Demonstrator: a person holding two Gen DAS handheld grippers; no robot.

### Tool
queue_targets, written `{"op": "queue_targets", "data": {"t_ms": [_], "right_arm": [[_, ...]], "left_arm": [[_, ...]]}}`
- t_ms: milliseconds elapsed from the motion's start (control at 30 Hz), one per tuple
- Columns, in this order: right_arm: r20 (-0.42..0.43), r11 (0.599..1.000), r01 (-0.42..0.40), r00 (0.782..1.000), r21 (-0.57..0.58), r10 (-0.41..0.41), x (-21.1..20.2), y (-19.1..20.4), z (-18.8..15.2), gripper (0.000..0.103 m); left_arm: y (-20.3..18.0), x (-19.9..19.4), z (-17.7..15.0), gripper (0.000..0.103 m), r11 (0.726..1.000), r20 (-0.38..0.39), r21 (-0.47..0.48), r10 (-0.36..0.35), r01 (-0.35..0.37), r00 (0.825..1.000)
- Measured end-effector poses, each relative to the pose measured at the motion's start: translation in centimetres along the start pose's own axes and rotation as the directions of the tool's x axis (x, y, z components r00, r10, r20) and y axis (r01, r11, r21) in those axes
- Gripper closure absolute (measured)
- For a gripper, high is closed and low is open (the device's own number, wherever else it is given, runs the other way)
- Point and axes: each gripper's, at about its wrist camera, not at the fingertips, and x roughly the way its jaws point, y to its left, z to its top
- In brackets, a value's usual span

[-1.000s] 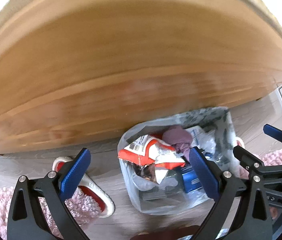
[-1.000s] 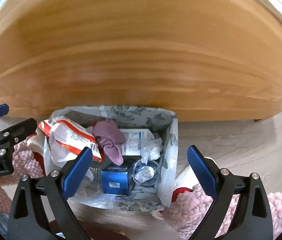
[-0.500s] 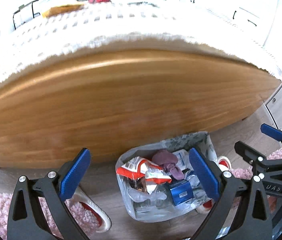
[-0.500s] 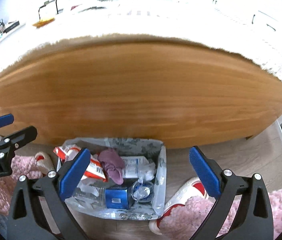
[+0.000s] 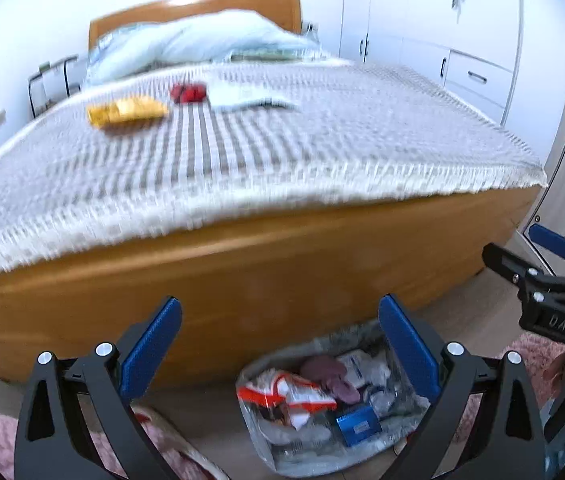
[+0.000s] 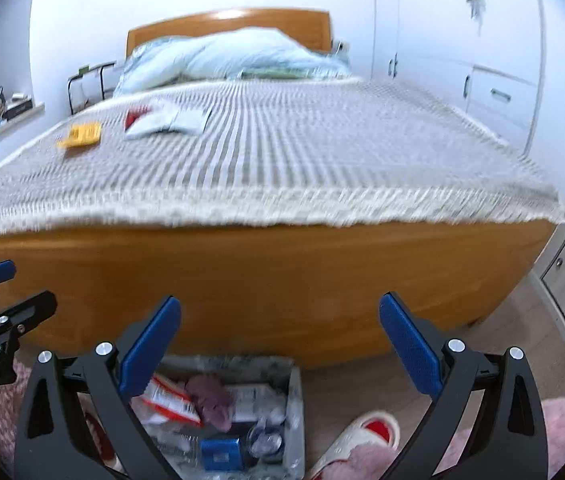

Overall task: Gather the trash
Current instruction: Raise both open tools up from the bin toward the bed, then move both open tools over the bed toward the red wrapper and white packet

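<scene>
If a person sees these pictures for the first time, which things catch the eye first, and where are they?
A wide bed with a wooden frame fills both views; on its cover lie a yellow packet, something red and white wrappers. Below, on the floor at the foot of the bed, a trash bin stands full. Both the left gripper and the right gripper hang open and empty.

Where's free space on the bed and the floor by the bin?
Free: the bedspread from its fringed foot edge up to the yellow packet, and all of its wardrobe side. Floor strip between bin and slipper is narrow. Crowded: packet, red item and white papers near the pillows; bin is full.
</scene>
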Motion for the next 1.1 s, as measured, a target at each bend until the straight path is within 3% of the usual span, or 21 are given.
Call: {"op": "queue_targets", "data": {"t_ms": [400,800,1100], "right_arm": [[0.143,0.999,0.027,0.989,0.045,-0.033,-2.6,-1.7,4.1,0.008],[0.22,0.998,0.029,0.975,0.052,-0.04,-2.1,-1.3,7.2,0.008],[0.307,0.997,0.065,0.949,0.031,-0.072,-1.3,-0.7,9.2,0.008]], "left_arm": [[0.4,-3.2,4.1,0.008,1.0,0.161,0.009,0.008,-0.009,0.987],[1.6,-3.8,7.4,0.008,1.0,0.243,-0.012,0.0,0.003,0.97],[2.6,-3.7,10.2,0.008,0.999,0.313,-0.037,-0.017,0.03,0.95]]}}
